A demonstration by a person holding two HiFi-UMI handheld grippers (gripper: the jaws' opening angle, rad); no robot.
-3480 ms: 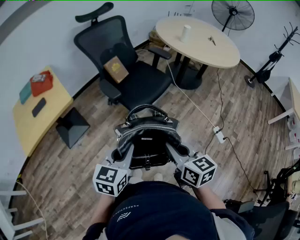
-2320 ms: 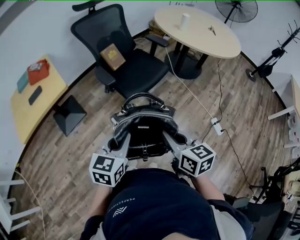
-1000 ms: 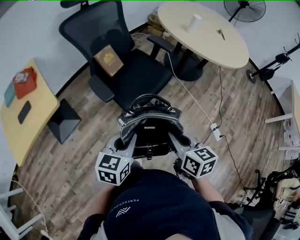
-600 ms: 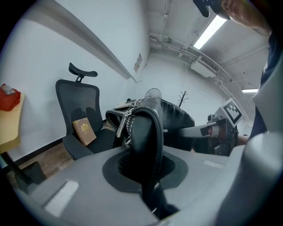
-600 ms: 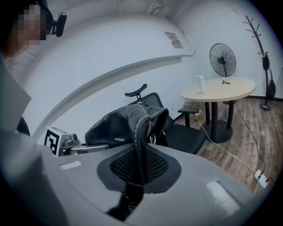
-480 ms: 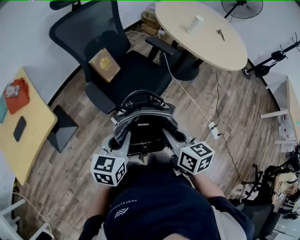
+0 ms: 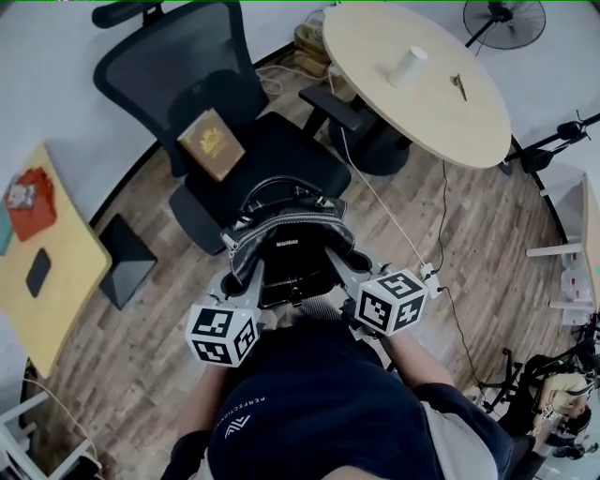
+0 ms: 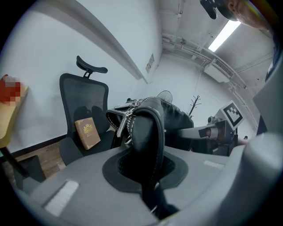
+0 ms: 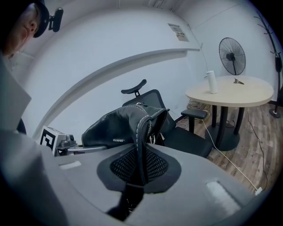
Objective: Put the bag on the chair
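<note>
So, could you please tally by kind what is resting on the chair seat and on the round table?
Book: 1
White cup: 1
Small metal item: 1
Total: 3

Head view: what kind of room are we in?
Probably a small office or meeting room: a black mesh office chair with a headrest, a round table with a paper cup on it, and a standing fan by the wall.
</note>
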